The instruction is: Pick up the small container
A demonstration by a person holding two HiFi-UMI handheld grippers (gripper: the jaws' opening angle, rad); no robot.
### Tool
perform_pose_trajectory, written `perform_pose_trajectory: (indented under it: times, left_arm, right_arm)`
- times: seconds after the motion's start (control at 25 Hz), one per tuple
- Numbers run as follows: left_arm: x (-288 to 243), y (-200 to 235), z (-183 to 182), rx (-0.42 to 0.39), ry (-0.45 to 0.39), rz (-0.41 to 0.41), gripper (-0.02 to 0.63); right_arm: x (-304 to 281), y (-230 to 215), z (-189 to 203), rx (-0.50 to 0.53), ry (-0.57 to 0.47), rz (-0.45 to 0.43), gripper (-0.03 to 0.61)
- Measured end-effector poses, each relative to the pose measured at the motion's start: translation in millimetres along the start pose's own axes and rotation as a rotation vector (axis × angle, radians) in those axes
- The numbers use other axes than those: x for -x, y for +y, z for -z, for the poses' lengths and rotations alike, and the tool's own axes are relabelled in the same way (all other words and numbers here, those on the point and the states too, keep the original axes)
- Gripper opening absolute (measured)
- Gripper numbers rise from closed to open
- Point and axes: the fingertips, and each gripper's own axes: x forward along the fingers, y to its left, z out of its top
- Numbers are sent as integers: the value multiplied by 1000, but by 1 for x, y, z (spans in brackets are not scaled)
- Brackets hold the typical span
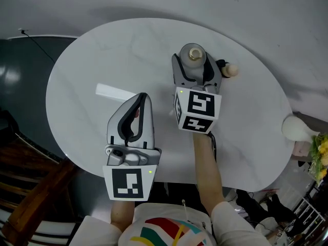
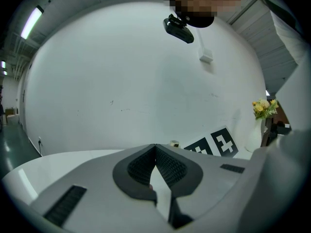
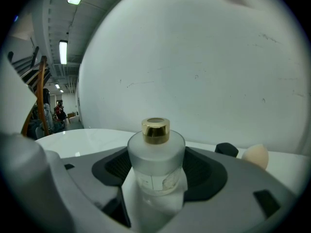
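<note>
Small container (image 3: 156, 163), a frosted bottle with a gold cap (image 3: 156, 130), stands upright, long axis vertical, right between the fingers (image 3: 114, 168) of the right gripper (image 1: 194, 66), on the far right-of-centre part of the white oval tabletop (image 1: 97, 55). The fingers reach in from the person's side, so the bottle sits straight ahead of them, deep in the gap, one dark ribbed pad on each side. The pads look pressed against the bottle's body on both flanks, opened only to the bottle's width. That reads as a grip on it, not a loose surround. Can't tell whether the base is on the tabletop or just off it; the gripper body hides the bottom. The left gripper (image 1: 143, 99) is well apart, nearer the person and left of centre, pointing away from them. Its fingers (image 2: 142, 169) are together at the tips with nothing between, so it has no part in this. The right hand is clearly the working one. Just past the bottle on the right lie a beige ball (image 1: 231, 69) and a small black piece (image 1: 222, 63), near but not touching it. A white vase (image 1: 295, 128) sits off the tabletop's right edge. Judgement: the grasp looks made and a straight lift up comes next; the risk is the smooth round body slipping or tilting if the squeeze is light.
</note>
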Motion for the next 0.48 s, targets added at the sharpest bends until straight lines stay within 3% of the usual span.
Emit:
perform_pose_trajectory:
  times: [0.48]
  left_arm:
    - [7,5,-17,8,-41,-24,18]
  right_arm:
    - [5,-3,-9,-35,-18,9,334]
